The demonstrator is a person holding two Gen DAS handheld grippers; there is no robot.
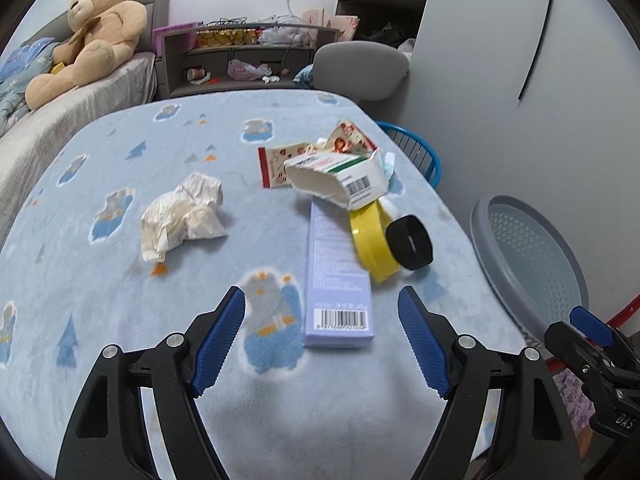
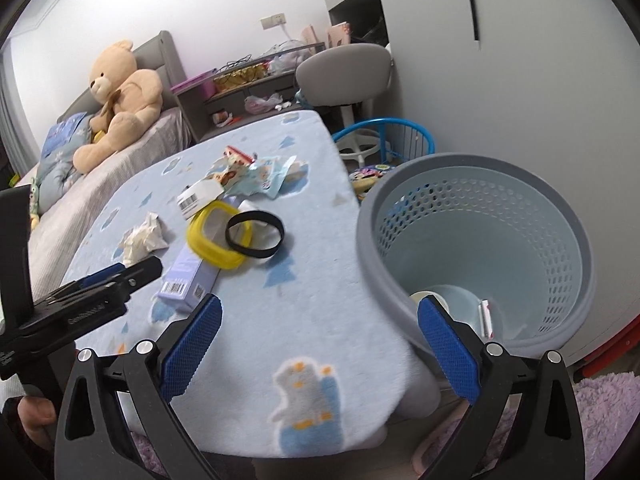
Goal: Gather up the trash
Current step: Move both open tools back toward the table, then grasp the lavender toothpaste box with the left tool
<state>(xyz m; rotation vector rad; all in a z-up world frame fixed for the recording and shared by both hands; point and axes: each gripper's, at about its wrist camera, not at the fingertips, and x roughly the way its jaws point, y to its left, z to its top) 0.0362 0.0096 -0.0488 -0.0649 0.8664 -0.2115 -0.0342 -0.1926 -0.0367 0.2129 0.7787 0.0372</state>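
Trash lies on a table covered with a light blue blanket (image 1: 120, 280): a crumpled white paper (image 1: 184, 216), a long lilac box (image 1: 338, 280), a white carton (image 1: 340, 178), a yellow ring (image 1: 370, 240), a black band (image 1: 410, 242) and red-patterned wrappers (image 1: 280, 164). My left gripper (image 1: 322, 344) is open and empty, just short of the lilac box's near end. My right gripper (image 2: 320, 348) is open and empty over the table's near right corner, beside the grey basket (image 2: 476, 256). The basket holds a tape roll (image 2: 434, 298) and a small wrapper (image 2: 487, 318).
A bed with a teddy bear (image 1: 96, 28) runs along the left. A grey chair (image 1: 360, 68) and shelf unit (image 1: 240, 56) stand behind the table. A blue wire basket (image 2: 384, 140) sits on the floor to the right. A purple rug (image 2: 608, 420) lies underfoot.
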